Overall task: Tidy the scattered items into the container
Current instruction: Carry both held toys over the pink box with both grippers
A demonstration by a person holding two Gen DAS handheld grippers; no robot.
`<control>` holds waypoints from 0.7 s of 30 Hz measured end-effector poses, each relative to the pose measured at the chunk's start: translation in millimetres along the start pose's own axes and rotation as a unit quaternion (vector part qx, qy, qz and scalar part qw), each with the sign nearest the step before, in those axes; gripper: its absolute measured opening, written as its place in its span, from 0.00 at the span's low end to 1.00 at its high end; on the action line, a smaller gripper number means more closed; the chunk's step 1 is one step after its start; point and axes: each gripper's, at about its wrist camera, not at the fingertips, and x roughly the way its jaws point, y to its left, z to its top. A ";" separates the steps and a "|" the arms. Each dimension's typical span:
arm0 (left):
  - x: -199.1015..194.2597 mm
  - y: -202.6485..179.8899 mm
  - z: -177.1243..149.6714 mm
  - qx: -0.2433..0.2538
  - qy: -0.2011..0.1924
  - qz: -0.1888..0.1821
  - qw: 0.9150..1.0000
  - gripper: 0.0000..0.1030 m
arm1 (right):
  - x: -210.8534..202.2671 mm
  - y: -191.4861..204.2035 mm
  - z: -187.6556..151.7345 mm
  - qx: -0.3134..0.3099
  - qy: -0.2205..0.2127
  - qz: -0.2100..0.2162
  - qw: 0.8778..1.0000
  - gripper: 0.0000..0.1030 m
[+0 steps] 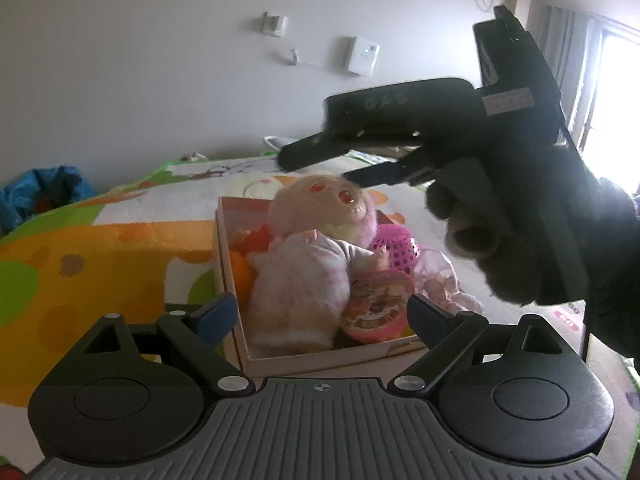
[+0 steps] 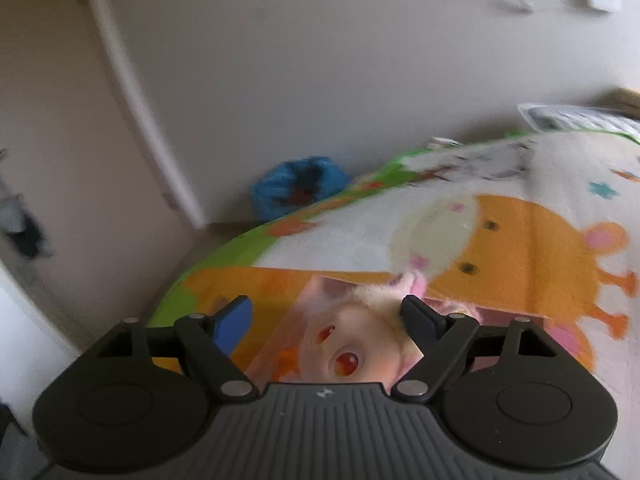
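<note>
A pale cardboard box (image 1: 232, 264) sits on a colourful play mat. In it lie a plush doll with red eyes (image 1: 316, 248), a round pink snack cup (image 1: 378, 306), a pink mesh ball (image 1: 394, 248) and orange toys (image 1: 246, 256). My left gripper (image 1: 320, 316) is open and empty, just in front of the box. My right gripper (image 1: 320, 160) hovers open above the doll's head, held by a gloved hand (image 1: 520, 248). In the right wrist view the right gripper (image 2: 324, 320) is open over the doll's face (image 2: 352, 344), not touching it.
The giraffe-print mat (image 2: 500, 240) covers the floor. A blue bag (image 2: 296, 184) lies by the wall past the mat's far edge. A clear crinkled wrapper (image 1: 444, 276) lies on the mat right of the box. A bright window is at the far right.
</note>
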 end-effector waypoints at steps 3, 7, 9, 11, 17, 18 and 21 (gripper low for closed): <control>-4.6 -2.2 3.8 0.007 -0.013 0.007 1.000 0.93 | -13.5 -7.7 5.9 0.018 -0.011 0.007 1.000 0.80; 1.8 -4.8 16.0 0.005 -0.024 -0.005 1.000 0.69 | -12.6 -23.9 4.3 0.032 0.013 -0.049 0.998 0.80; 12.4 -8.2 18.5 0.004 -0.013 -0.020 1.000 0.60 | -3.7 -37.9 -1.2 0.069 0.043 -0.037 0.996 0.80; 22.6 -12.8 18.3 0.011 -0.002 -0.024 1.000 0.58 | 4.0 -47.4 -4.9 0.108 0.060 -0.016 0.992 0.80; 33.7 -17.5 15.9 0.029 0.010 -0.008 1.000 0.59 | -6.2 -36.2 -0.8 0.124 0.027 0.063 0.990 0.81; 34.2 -17.9 15.6 0.032 0.010 -0.007 0.999 0.59 | -10.6 -33.8 1.2 0.122 0.019 0.068 0.990 0.80; 36.5 -19.1 13.6 0.035 0.013 -0.005 0.999 0.60 | -12.6 -26.3 1.8 0.089 0.007 0.037 0.995 0.80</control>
